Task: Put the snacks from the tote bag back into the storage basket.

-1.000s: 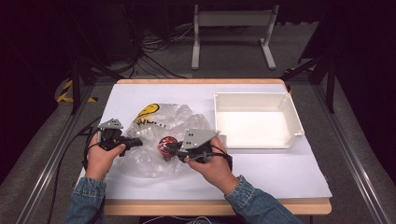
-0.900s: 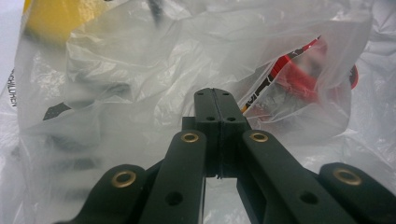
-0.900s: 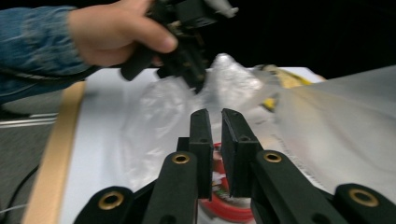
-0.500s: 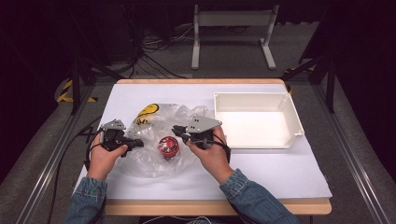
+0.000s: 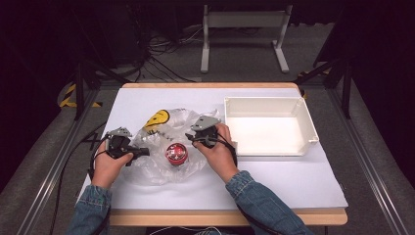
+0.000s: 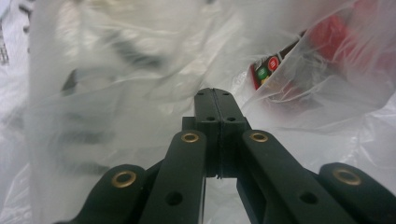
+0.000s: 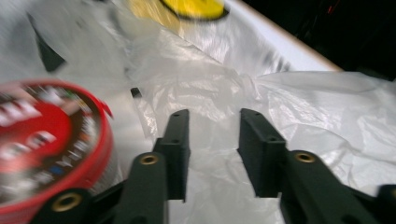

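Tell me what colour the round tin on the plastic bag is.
Red tin, clearest in the right gripper view.

No legible text. Red tin (image 7: 44, 140), left of the right gripper's jaws: lid print blurred, unreadable. Plastic bag (image 5: 169, 125): yellow smiley-face sign (image 5: 156, 119), seen ahead of those jaws; dark print beside it too small to read.

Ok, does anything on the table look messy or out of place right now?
Nothing is spilled or broken. The clear plastic bag lies crumpled on the table with the red can resting on it, while the white tray beside it is empty.
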A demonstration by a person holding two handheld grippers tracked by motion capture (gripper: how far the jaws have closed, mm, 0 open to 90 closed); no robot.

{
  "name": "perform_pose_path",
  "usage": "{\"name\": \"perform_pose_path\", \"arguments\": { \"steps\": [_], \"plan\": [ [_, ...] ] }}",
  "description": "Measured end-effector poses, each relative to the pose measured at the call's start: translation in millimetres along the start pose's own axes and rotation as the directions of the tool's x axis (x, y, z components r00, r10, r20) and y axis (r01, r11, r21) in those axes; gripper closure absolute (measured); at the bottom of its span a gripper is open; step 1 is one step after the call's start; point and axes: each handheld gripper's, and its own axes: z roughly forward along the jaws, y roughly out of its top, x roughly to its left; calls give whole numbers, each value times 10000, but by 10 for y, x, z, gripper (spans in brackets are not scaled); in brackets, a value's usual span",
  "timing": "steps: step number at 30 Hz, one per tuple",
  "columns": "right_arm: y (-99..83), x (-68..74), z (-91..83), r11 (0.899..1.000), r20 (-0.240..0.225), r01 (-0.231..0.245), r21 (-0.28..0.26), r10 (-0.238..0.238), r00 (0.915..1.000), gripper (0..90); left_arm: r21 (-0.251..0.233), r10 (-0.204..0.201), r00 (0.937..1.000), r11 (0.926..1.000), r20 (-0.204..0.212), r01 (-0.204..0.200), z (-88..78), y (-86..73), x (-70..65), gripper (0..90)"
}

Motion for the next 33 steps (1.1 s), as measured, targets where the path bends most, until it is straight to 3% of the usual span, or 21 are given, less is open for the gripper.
{"name": "perform_pose_path", "arguments": {
  "steps": [6,8,12,14,19,23,28,33],
  "plan": [
    [-122,-47,215,9920,170,-304,1224,285,9994,457,300,-291,9996,9991,-52,293,13,-43,61,899],
    [-150,-59,249,9875,169,-522,1486,502,9986,421,343,-408,9991,9986,-131,412,5,-60,87,899],
    [-178,-62,291,9754,145,-494,2150,474,9988,339,331,-663,9976,9972,-197,670,-14,-94,138,899],
    [-165,-39,284,9734,124,-491,2239,475,9988,321,264,-711,9973,9971,-204,716,-42,-96,142,899],
    [-107,-20,153,9846,126,-488,1681,473,9988,300,-271,-581,9979,9980,-272,574,-168,-63,108,882],
    [-50,-27,-6,9940,137,-595,922,585,9982,289,-693,-374,9990,9970,-227,358,-302,-20,62,841],
    [-26,-8,-180,9959,-252,-871,246,877,9958,275,-1211,-164,9996,9926,-232,135,-472,27,19,822],
    [-18,23,-294,9962,-454,-872,21,872,9952,275,-1681,-81,9997,9858,-230,41,-649,60,-27,816]
  ]
}}
